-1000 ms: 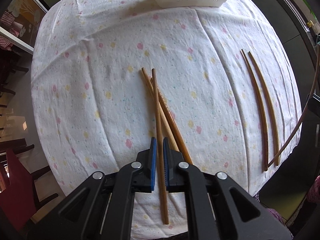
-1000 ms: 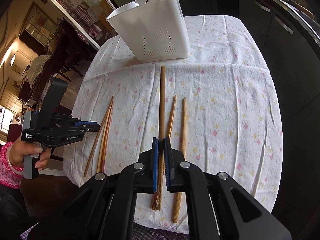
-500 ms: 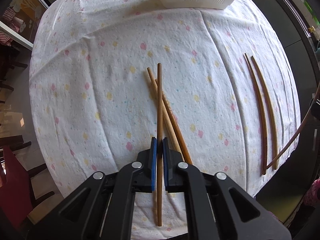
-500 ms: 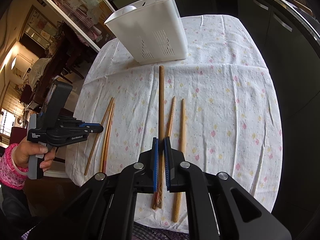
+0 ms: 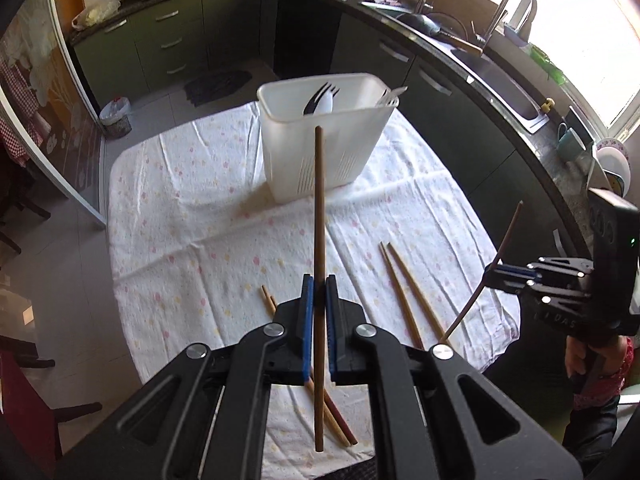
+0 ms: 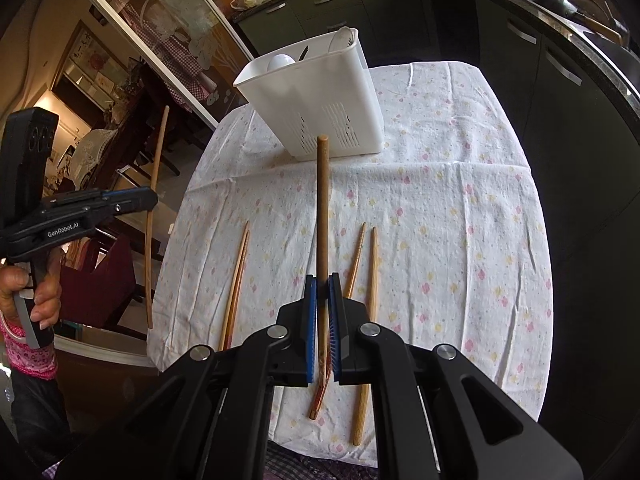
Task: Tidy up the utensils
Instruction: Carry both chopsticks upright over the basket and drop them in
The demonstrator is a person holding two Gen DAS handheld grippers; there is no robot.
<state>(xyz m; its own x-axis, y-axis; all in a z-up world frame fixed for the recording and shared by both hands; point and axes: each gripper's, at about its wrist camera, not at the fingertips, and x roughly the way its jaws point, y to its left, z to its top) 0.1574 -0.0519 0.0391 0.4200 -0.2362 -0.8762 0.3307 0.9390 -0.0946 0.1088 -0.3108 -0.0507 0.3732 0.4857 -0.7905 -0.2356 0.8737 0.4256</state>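
My left gripper (image 5: 319, 292) is shut on a wooden chopstick (image 5: 319, 208), held above the table and pointing at the white utensil holder (image 5: 324, 152), which contains a fork and spoons. My right gripper (image 6: 324, 288) is shut on another wooden chopstick (image 6: 322, 200), aimed at the same holder (image 6: 316, 112). Each gripper shows in the other's view: the right one (image 5: 500, 274) at the right edge, the left one (image 6: 148, 200) at the left edge. Two chopstick pairs lie on the cloth: one (image 6: 236, 284) left, one (image 6: 366, 276) right.
The table has a white spotted cloth (image 5: 192, 220). Dark kitchen cabinets and a counter with a sink (image 5: 508, 92) curve behind and to the right. A glass partition (image 6: 168, 32) and chairs stand to the left. A small bin (image 5: 116, 118) sits on the floor.
My left gripper has lifted its chopstick off the table and tilted up, so the holder and kitchen now show. My right gripper holds its chopstick as before, slightly higher.
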